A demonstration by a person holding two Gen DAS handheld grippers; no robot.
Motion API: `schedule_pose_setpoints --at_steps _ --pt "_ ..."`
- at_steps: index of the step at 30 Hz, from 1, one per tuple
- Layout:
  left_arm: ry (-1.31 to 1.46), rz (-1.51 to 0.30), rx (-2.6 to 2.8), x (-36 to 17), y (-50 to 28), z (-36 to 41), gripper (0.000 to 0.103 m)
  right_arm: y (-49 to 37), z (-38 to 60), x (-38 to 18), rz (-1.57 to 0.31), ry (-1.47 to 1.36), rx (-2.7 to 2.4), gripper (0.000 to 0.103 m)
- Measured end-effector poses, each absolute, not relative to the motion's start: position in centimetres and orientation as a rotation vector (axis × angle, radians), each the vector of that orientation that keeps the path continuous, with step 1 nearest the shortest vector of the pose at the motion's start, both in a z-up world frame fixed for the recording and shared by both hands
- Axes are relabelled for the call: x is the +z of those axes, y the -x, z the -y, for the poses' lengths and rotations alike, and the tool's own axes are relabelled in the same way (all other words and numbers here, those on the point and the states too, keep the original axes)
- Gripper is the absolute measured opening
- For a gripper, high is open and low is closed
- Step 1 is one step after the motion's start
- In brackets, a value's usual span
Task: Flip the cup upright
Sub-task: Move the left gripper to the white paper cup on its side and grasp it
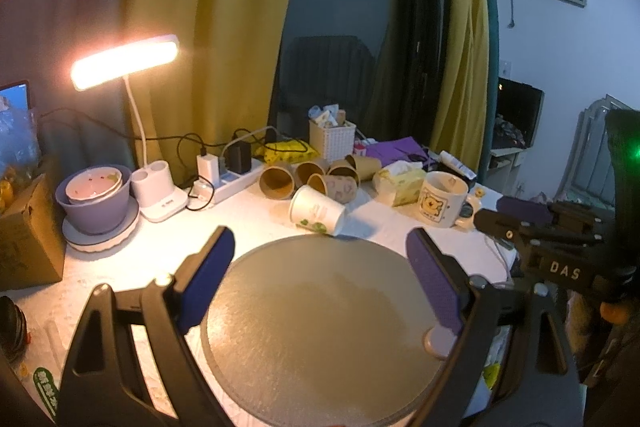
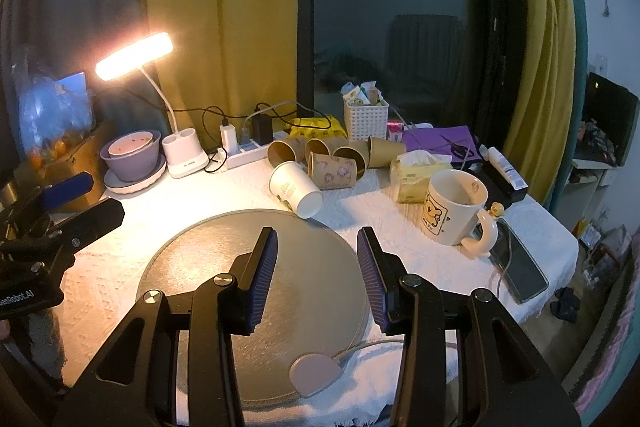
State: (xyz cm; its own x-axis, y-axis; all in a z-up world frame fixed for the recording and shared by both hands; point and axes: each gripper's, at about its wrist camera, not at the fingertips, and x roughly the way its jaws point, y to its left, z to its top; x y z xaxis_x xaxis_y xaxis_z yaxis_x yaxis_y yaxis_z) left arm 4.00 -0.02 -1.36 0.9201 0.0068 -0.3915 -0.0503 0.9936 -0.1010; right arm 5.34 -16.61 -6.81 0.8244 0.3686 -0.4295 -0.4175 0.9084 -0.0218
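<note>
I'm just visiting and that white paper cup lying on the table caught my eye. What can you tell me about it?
The white cup looks like paper, with a small green and yellow print on its side. It lies tipped over on the white tablecloth, base toward the cameras and mouth toward the brown cups behind it, which it touches or nearly touches. Its base end sits at the far edge of the round grey mat. Neither tool holds it.

Black frames — ribbed blue fingers (image 2: 266, 267)
</note>
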Motion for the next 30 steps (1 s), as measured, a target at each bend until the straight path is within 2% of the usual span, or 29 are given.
schedule_pose_setpoints --at_steps 30 --pt "0.157 -0.612 0.031 -5.5 -19.4 -0.7 0.089 -19.8 17.1 -10.1 -0.567 0.107 0.421 0.044"
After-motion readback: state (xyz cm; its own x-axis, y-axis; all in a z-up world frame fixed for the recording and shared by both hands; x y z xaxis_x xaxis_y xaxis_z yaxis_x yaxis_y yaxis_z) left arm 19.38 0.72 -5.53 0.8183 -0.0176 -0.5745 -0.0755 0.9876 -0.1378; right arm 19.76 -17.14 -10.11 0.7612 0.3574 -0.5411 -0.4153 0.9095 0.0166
